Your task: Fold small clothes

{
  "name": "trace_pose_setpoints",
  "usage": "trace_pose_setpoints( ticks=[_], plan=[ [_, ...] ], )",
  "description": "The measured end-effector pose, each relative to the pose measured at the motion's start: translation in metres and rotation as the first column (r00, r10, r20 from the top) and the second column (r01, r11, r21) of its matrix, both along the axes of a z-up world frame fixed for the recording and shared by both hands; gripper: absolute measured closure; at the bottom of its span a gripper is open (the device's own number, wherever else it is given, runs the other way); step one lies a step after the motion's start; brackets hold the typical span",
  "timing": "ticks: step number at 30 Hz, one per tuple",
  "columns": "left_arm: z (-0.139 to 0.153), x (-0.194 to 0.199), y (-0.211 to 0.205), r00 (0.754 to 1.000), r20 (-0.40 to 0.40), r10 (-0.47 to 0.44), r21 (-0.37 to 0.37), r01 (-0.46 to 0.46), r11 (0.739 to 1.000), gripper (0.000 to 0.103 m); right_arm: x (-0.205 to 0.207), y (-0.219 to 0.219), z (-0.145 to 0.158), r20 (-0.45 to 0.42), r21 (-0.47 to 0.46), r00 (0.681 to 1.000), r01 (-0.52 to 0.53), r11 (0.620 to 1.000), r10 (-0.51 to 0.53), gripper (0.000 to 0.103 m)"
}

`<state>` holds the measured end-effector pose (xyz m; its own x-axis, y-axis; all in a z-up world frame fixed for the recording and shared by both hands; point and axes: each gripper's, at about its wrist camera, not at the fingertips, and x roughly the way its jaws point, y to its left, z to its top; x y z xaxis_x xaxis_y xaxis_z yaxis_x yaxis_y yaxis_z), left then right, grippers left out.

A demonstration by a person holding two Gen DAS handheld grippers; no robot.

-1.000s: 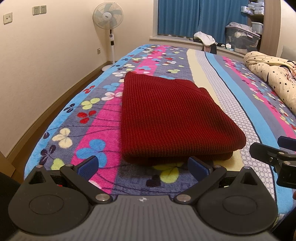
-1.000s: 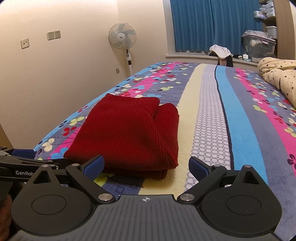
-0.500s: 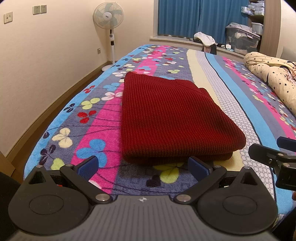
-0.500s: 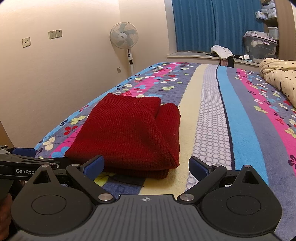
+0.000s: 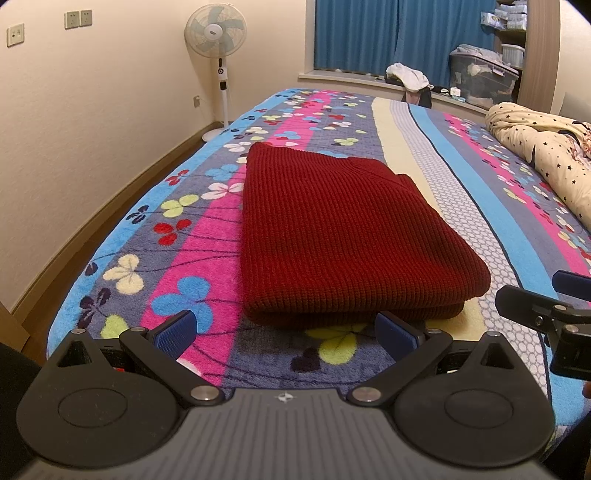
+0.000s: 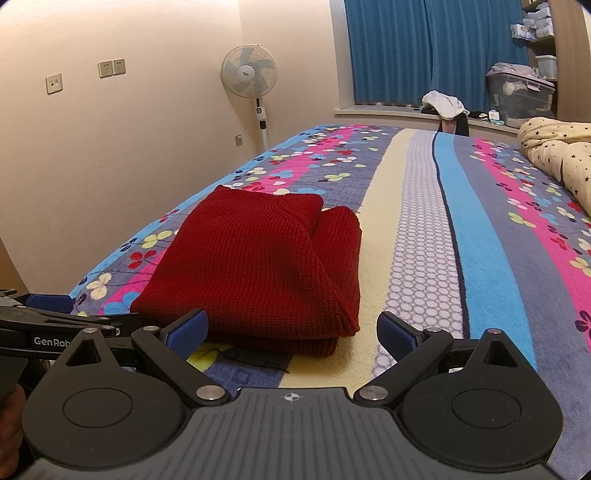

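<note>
Left gripper (image 5: 284, 334): jaws spread apart, holding nothing, positioned just short of the near edge of the red knitted garment (image 5: 343, 236). Right gripper (image 6: 291, 330): jaws likewise spread apart and holding nothing, near the garment's near right corner. The garment lies folded into a compact rectangle on the floral striped blanket (image 5: 461, 192), toward the left side of the bed. Neither gripper touches it. A pedestal fan (image 5: 216, 33) stands by the far left wall
</note>
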<state>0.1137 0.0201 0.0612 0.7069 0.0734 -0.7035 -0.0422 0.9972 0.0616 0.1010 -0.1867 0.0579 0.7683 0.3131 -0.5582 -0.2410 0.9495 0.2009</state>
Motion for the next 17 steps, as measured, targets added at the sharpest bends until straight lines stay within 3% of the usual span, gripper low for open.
trace_pose_setpoints(
  ticks=[17],
  plan=[
    [0.0001, -0.0003, 0.0001, 1.0, 0.003, 0.002, -0.003, -0.002, 1.0, 0.0, -0.0001, 0.0011, -0.0002, 0.0, -0.001, 1.0, 0.0, 1.0, 0.0, 0.005]
  ],
)
